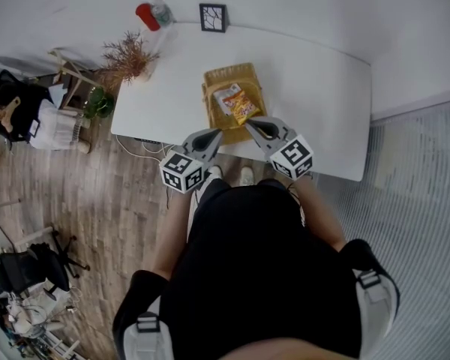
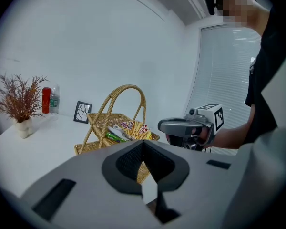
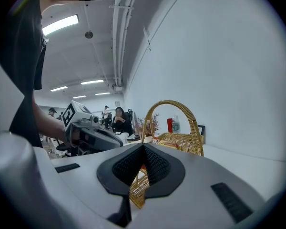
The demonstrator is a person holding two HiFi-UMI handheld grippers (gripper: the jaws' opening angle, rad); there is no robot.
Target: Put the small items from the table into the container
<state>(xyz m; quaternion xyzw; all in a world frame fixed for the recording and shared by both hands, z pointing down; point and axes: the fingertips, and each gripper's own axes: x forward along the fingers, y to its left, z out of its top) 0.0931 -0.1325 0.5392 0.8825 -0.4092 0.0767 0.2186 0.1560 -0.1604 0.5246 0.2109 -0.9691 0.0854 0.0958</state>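
Where the person stands against the near edge of the white table (image 1: 315,88), both grippers point ahead toward 12 o'clock and meet at the near end of the wicker basket (image 1: 229,69).

The left gripper (image 1: 214,133) comes in from about 7 o'clock of the basket. In its own view its jaws are pressed together with nothing between them (image 2: 143,143). The right gripper (image 1: 252,124) comes in from about 5 o'clock, and its jaws are likewise pressed together (image 3: 144,147). A strip of basket weave shows through the slot below its pads, but whether it touches them cannot be told.

The basket stands upright on the table with its arched handle (image 2: 127,87) raised. Inside it lie the small items. An orange snack packet (image 1: 245,106) rests on top, with a white-and-red packet (image 1: 228,96) at its 10 o'clock. The left gripper view also shows a green packet (image 2: 112,137) tucked under them. The table top around the basket is bare white.

Farther off, at 10 o'clock of the basket, a dried plant (image 1: 127,57) stands in a small vase by the table's left edge. At the far edge, a black-framed picture (image 1: 213,17) stands at 12 o'clock. A red can (image 1: 146,16) and a water bottle (image 1: 162,12) stand together at 11 o'clock.
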